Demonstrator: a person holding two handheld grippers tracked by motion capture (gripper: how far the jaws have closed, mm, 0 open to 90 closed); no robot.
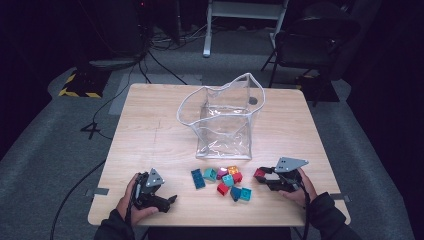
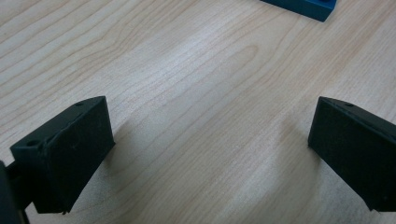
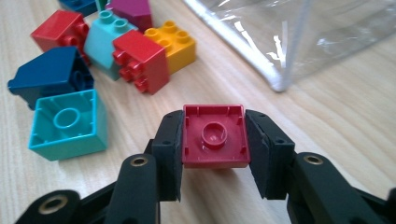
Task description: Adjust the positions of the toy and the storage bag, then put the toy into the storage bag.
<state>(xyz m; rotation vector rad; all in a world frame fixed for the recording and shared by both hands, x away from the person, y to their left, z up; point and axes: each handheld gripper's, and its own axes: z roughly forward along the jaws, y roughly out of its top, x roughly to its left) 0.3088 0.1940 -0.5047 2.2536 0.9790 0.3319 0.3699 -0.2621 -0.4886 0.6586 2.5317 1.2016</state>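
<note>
High view: wooden table [image 1: 150,125], clear plastic bag [image 1: 222,120] standing open at centre, loose toy bricks [image 1: 225,182] in front of it. Right gripper [image 1: 261,175] clamps red brick [image 1: 259,173], apparently still on tabletop.

Left gripper view: left gripper [image 2: 205,154] gapes, nothing between jaws, blue brick [image 2: 303,7] beyond.

Right gripper view: pads squeeze red brick, hollow underside facing camera. Pick-up step; next likely lift, carry over bag mouth, release.

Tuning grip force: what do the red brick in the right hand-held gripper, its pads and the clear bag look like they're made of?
Square red toy brick: likely hard moulded plastic, glossy, with a hollow ribbed underside.
Black pads of the right hand-held gripper: matte, look like rubber or foam; unsure which.
Clear open-topped bag: thin flexible plastic film, shiny creases, white-trimmed edges.
</note>
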